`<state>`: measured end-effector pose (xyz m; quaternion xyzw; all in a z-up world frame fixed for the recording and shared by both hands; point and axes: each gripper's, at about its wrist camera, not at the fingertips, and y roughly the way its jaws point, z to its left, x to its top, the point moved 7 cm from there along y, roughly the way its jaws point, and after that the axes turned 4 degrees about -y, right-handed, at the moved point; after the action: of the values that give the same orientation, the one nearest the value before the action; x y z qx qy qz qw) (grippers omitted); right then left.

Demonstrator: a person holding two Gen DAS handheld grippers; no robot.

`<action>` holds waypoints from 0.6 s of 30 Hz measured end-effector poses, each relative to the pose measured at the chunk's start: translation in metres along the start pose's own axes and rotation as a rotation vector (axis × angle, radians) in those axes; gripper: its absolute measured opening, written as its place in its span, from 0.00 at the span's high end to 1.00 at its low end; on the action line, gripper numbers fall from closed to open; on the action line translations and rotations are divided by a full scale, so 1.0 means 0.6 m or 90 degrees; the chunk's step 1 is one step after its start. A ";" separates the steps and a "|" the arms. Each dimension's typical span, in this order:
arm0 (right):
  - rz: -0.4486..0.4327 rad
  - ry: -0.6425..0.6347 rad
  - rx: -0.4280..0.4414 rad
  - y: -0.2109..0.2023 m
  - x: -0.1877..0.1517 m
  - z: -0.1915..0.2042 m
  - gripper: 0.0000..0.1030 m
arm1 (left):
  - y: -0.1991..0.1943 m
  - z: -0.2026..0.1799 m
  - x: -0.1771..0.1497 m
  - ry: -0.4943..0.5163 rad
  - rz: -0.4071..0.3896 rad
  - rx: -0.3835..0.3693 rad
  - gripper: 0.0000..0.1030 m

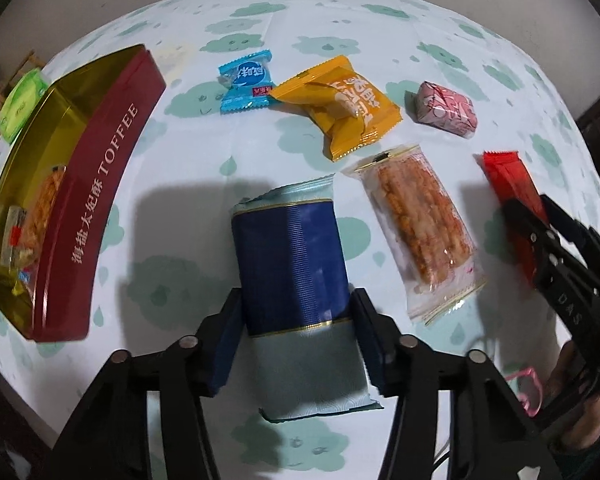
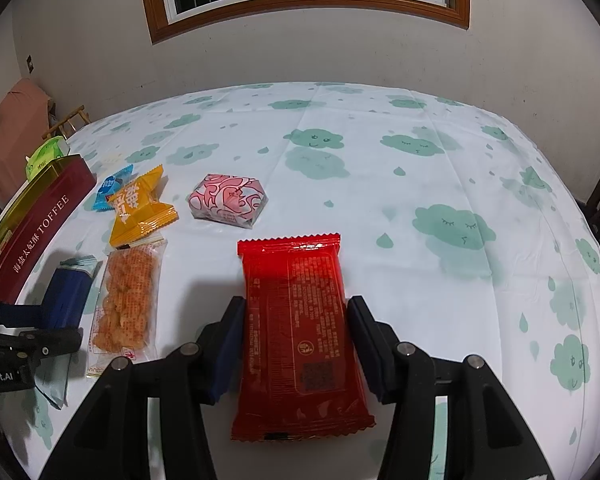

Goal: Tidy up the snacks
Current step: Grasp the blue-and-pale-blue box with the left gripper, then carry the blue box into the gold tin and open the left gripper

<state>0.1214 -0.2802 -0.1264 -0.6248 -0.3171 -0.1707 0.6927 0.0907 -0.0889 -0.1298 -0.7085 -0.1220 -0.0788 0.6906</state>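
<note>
Toffee tin (image 1: 100, 208) contents: only partly readable through gold wall, few wrappers, kinds unclear. Green pack (image 1: 22, 106) behind tin: mostly hidden, print too small. Pale item (image 1: 176, 58) just past tin's far end: washed out, can't identify. Red packet (image 1: 512, 188) right of tin: near end covered by right gripper (image 1: 540, 224). Pink object (image 1: 526, 392) beside hand (image 1: 580, 400): blurred, partly blocked. Blue packet (image 2: 66, 296) in right wrist view: lower half behind left gripper (image 2: 32, 332).

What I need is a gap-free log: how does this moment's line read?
left gripper: shut on blue packet | right gripper: shut on red packet | toffee tin: open
</note>
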 end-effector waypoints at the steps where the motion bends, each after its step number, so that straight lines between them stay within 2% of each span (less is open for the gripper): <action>1: 0.000 0.000 0.000 0.000 0.000 -0.001 0.48 | -0.002 0.004 -0.002 0.009 -0.001 -0.003 0.54; 5: 0.000 0.000 0.000 0.000 0.000 0.000 0.48 | -0.008 0.029 -0.005 0.045 -0.018 -0.006 0.55; 18: 0.006 -0.016 -0.020 0.003 -0.002 0.005 0.48 | -0.028 0.051 0.002 0.073 -0.051 0.001 0.55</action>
<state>0.1211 -0.2772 -0.1282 -0.6389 -0.3202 -0.1649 0.6798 0.0856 -0.0583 -0.1143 -0.6967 -0.1106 -0.1466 0.6935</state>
